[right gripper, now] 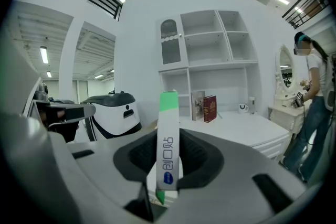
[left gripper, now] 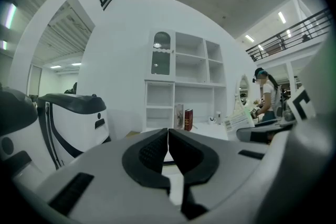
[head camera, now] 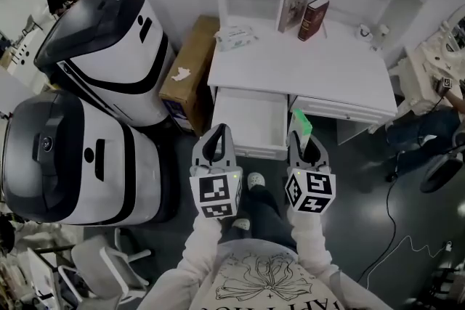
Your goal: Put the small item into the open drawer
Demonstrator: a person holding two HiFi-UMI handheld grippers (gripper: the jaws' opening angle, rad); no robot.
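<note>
My right gripper [head camera: 304,141] is shut on a slim white box with a green end [right gripper: 168,144], which stands upright between its jaws; in the head view the box's green end [head camera: 301,123] pokes forward in front of the desk. The white desk's left drawer [head camera: 248,121] is pulled open and looks empty. My left gripper [head camera: 217,140] hovers just in front of that drawer's front edge, its jaws pressed together with nothing between them [left gripper: 168,147]. Both grippers are held side by side, a little apart, below the desk front.
The white desk [head camera: 305,72] carries two books [head camera: 304,11], a tissue pack [head camera: 235,36] and a small cup [head camera: 364,31] under white shelving. Two large white-and-black machines [head camera: 94,105] and a cardboard box [head camera: 189,69] stand left. Another person [right gripper: 310,102] stands at the right.
</note>
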